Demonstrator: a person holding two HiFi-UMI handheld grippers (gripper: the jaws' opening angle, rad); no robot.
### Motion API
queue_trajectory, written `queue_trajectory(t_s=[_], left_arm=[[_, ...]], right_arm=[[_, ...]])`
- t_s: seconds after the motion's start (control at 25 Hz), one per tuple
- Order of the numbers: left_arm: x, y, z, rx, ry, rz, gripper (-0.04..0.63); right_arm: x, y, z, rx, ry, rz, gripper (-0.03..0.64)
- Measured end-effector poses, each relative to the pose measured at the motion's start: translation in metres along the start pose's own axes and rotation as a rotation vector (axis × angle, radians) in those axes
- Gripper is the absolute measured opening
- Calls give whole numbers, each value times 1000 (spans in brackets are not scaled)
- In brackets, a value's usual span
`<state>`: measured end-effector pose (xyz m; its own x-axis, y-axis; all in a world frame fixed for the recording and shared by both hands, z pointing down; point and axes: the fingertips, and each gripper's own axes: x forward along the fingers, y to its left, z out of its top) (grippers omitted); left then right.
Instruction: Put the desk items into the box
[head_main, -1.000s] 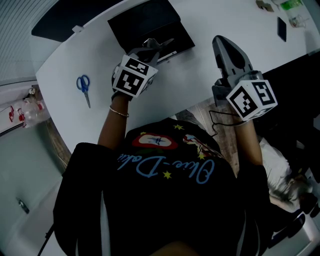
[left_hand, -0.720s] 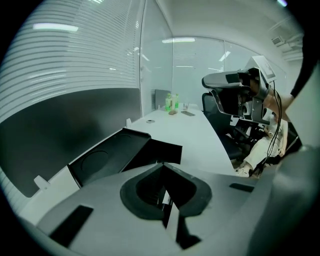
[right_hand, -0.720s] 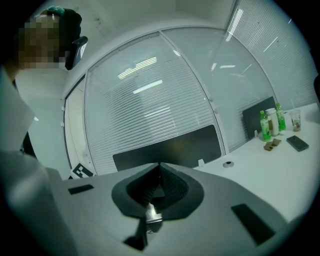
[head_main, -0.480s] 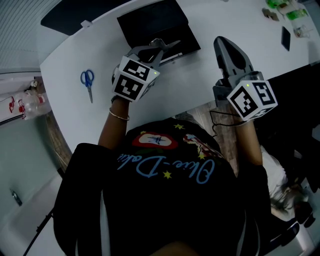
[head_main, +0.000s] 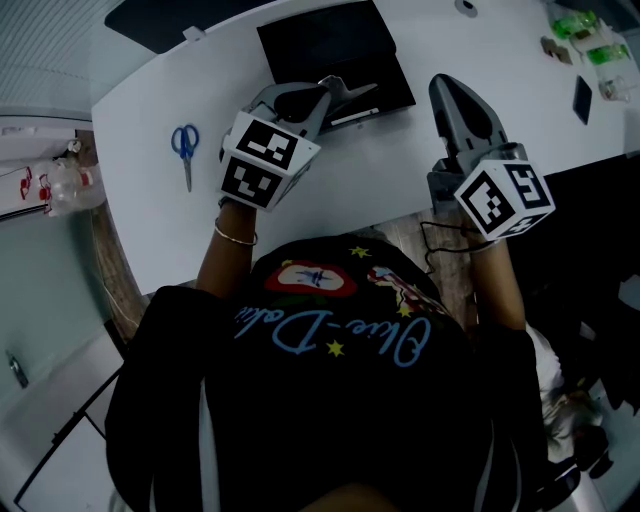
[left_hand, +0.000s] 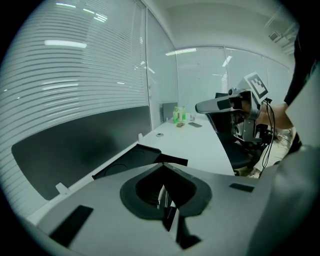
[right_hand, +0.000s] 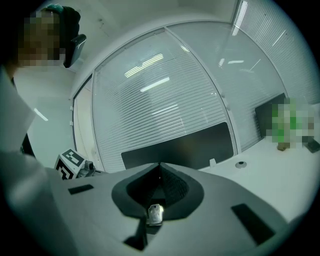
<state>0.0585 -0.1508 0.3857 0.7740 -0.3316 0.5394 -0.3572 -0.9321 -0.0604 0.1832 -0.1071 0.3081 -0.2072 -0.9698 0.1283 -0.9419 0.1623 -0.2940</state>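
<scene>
A black open box (head_main: 330, 40) sits at the desk's far side, and the left gripper view shows the same box (left_hand: 131, 161) just past the jaw tips. My left gripper (head_main: 338, 88) hangs over the box's near edge with its jaws shut (left_hand: 162, 166); I cannot make out anything held between them. A pair of blue-handled scissors (head_main: 185, 150) lies on the white desk (head_main: 400, 160), well left of that gripper. My right gripper (head_main: 447, 85) is held above the desk's near edge, right of the box, shut and empty (right_hand: 160, 165).
Green-topped small items (head_main: 580, 25) and a dark flat object (head_main: 583, 98) lie at the desk's far right. A small round piece (head_main: 466, 8) sits beyond the box. A black panel (left_hand: 75, 150) runs along the desk's back edge. An office chair (left_hand: 240, 145) stands beside the desk.
My left gripper has risen above the box's near edge, still shut. The right gripper has hardly moved. The head view has shifted, so the desk items now sit further right.
</scene>
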Motion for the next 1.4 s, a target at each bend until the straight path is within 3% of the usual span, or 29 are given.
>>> queue_trajectory(t_s=[0.48, 0.84, 1.4], left_arm=[[-40, 25, 9, -36, -58, 145, 8], [-83, 51, 1, -122, -107, 282, 8], [-157, 86, -44, -213, -127, 543, 8]], right_arm=[[32, 27, 0, -19, 22, 126, 11], [64, 63, -4, -39, 50, 251, 11], [99, 124, -20, -52, 101, 424, 11]])
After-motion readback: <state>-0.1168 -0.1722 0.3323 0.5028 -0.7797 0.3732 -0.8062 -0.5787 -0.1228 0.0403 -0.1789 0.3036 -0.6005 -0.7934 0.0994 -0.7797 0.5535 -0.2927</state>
